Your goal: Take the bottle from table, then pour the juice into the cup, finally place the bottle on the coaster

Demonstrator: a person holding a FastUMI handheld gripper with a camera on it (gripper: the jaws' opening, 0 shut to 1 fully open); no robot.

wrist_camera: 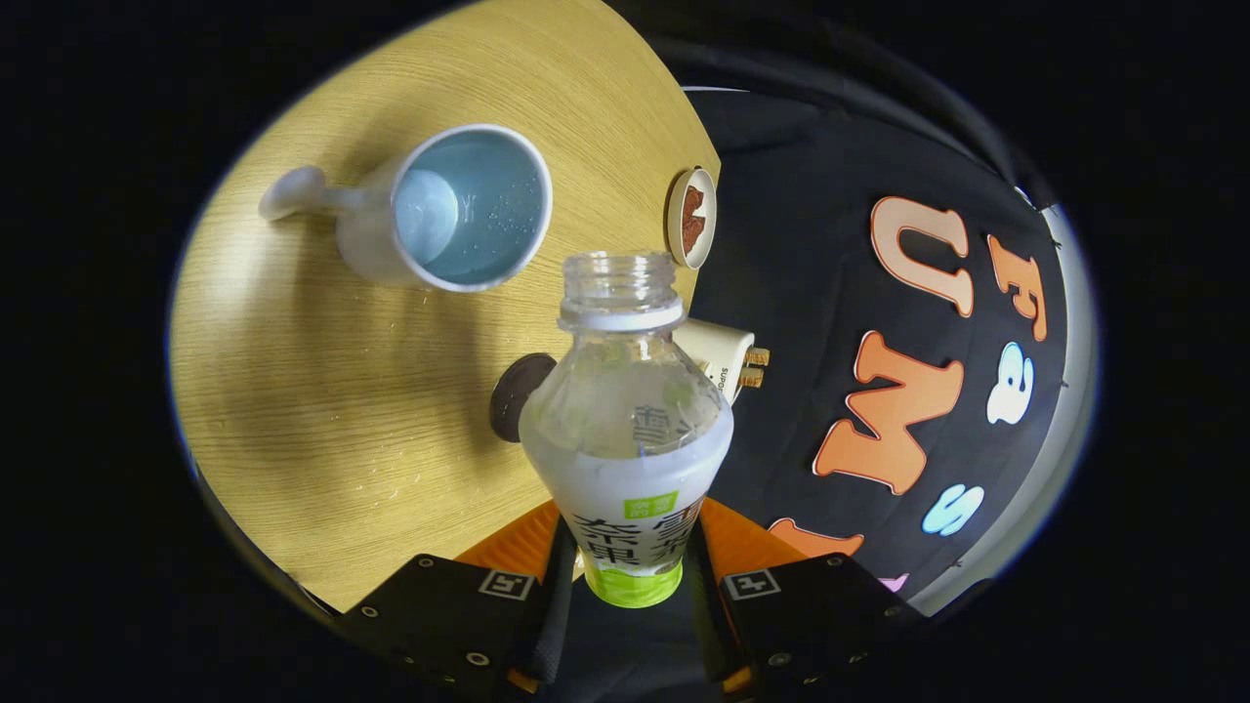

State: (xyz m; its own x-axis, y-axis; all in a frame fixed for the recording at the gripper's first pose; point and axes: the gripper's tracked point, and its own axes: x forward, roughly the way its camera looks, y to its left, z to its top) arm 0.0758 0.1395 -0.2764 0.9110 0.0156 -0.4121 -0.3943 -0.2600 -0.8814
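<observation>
Uncapped bottle [625, 430] tilts toward a perhaps wet cup [459, 210]; coaster [515, 395] behind.

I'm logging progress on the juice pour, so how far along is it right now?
Done: the bottle is off the table, uncapped, clamped between the fingers of the hand-held gripper. In hand: it is tipped toward the cup, its mouth short of the rim; whether juice has gone in, I cannot tell. Left: setting the bottle on the dark coaster behind it.

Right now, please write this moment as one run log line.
claw: shut on bottle | bottle: uncapped, tilted over table | cup: beyond bottle mouth | coaster: dark, behind bottle, bare
</observation>
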